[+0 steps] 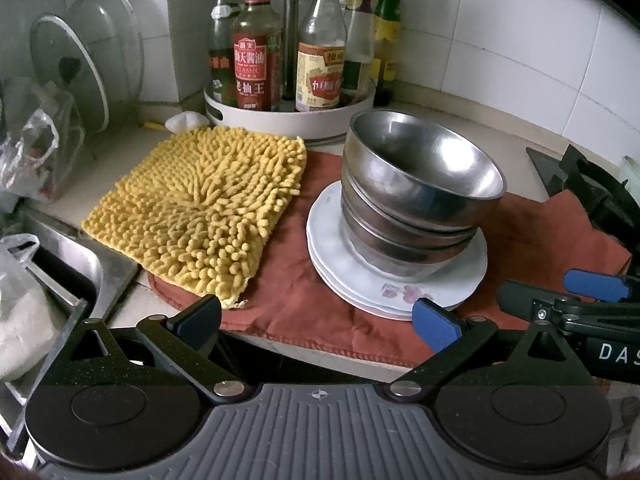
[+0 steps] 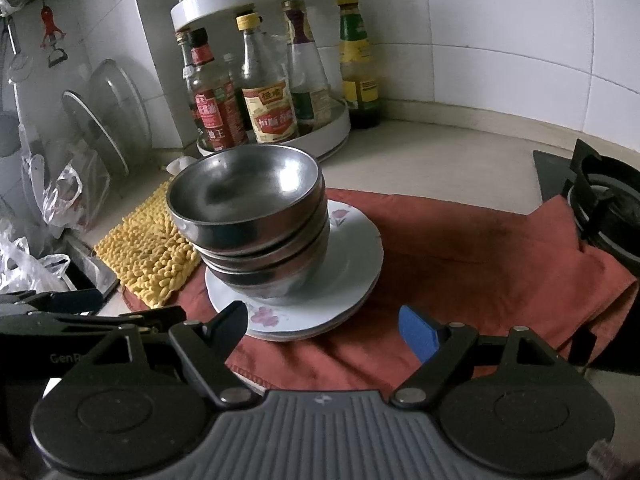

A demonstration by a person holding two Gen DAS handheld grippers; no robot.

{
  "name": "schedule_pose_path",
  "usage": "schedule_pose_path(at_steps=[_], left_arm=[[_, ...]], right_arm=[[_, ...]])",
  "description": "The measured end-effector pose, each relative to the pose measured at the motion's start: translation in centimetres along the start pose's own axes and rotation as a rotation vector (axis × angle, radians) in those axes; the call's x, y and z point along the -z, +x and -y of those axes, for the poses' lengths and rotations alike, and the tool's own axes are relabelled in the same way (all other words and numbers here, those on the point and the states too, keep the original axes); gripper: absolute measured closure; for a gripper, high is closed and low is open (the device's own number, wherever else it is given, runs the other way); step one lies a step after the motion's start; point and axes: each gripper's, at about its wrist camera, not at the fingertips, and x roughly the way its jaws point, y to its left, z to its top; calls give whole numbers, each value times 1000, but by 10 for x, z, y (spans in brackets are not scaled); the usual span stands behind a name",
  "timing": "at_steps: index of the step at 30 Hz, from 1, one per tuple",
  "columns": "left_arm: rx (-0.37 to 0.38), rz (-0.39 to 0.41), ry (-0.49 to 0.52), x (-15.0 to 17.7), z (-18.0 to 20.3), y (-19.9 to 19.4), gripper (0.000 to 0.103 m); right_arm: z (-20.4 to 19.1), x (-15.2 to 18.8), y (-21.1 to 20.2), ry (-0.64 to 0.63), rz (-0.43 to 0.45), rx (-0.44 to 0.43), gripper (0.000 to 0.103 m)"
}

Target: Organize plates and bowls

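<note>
Three nested steel bowls point(image 1: 416, 192) stand on a small stack of white plates point(image 1: 404, 284) with a pink flower print, all on a red cloth point(image 1: 320, 304). My left gripper point(image 1: 318, 320) hovers at the cloth's near edge, just short of the plates, open with nothing between its fingers. In the right wrist view the bowls point(image 2: 248, 208) and plates point(image 2: 352, 256) sit straight ahead. My right gripper point(image 2: 324, 326) is open just in front of the plates' rim and holds nothing. Each gripper shows at the edge of the other's view, side by side.
A yellow chenille mat point(image 1: 200, 208) lies left of the plates, partly on the cloth. Behind stands a white turntable point(image 1: 288, 116) of sauce bottles. Glass lids point(image 1: 80, 64), plastic bags and a steel sink point(image 1: 80, 272) are at the left; a gas burner point(image 2: 608, 208) is at the right.
</note>
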Motion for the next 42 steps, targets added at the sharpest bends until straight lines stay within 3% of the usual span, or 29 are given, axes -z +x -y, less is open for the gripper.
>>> schedule_pose_path(at_steps=[5, 14, 31, 37, 42], left_arm=[[-25, 24, 19, 1, 3, -5, 1], [24, 32, -17, 2, -3, -8, 1], [24, 28, -35, -1, -6, -6, 0], [71, 29, -57, -3, -10, -3, 0], [66, 95, -32, -3, -8, -8, 0]], right_arm=[[-2, 1, 0, -8, -5, -2, 24], [-2, 1, -6, -17, 9, -9, 24], [-6, -3, -8, -26, 15, -13, 24], [-6, -5, -9, -15, 21, -20, 24], [-4, -6, -10, 2, 35, -40, 24]])
